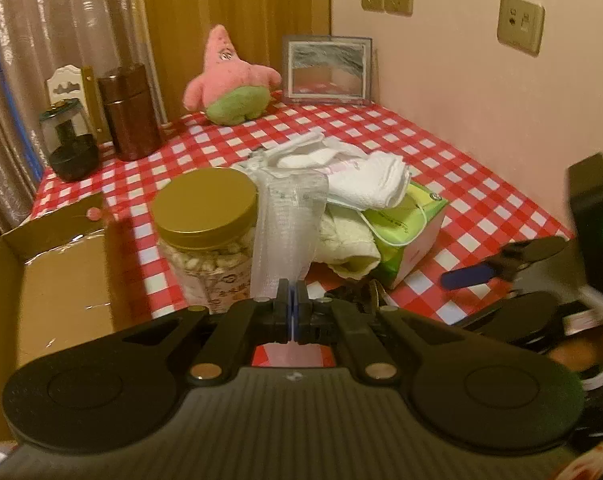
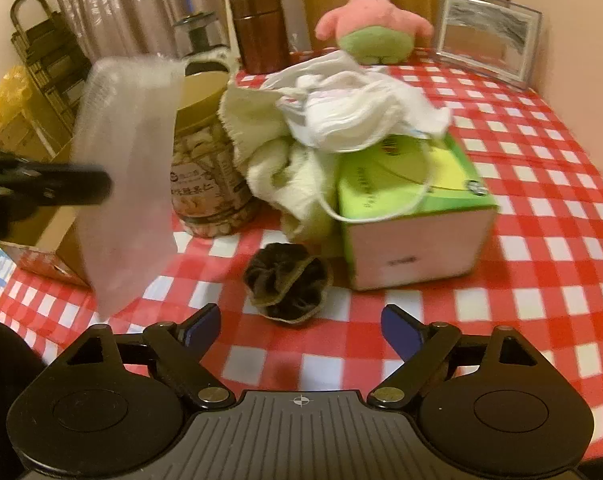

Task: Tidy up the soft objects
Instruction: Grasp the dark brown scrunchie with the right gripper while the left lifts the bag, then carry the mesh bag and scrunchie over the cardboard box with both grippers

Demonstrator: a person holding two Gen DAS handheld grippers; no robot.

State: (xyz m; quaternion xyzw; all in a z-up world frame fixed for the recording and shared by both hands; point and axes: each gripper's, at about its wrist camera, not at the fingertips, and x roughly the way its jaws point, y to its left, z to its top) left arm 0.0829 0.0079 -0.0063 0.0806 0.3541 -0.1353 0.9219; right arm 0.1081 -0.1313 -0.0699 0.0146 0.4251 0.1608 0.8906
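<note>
My left gripper (image 1: pixel 292 304) is shut on a white mesh cloth (image 1: pixel 287 232) and holds it up above the table; in the right wrist view the cloth (image 2: pixel 125 176) hangs at the left. My right gripper (image 2: pixel 300 330) is open and empty, just short of a dark scrunchie (image 2: pixel 287 282) on the checked tablecloth (image 2: pixel 541 240). A pile of white and cream cloths and face masks (image 2: pixel 333 120) lies over a green tissue box (image 2: pixel 413 200). A pink star plush (image 1: pixel 229 76) sits at the back.
A gold-lidded jar of nuts (image 1: pixel 207 236) stands beside the pile. An open cardboard box (image 1: pixel 49 292) is at the left. A brown canister (image 1: pixel 127 112), a dark glass jar (image 1: pixel 69 140) and a framed mirror (image 1: pixel 327 68) stand at the back. The wall runs along the right.
</note>
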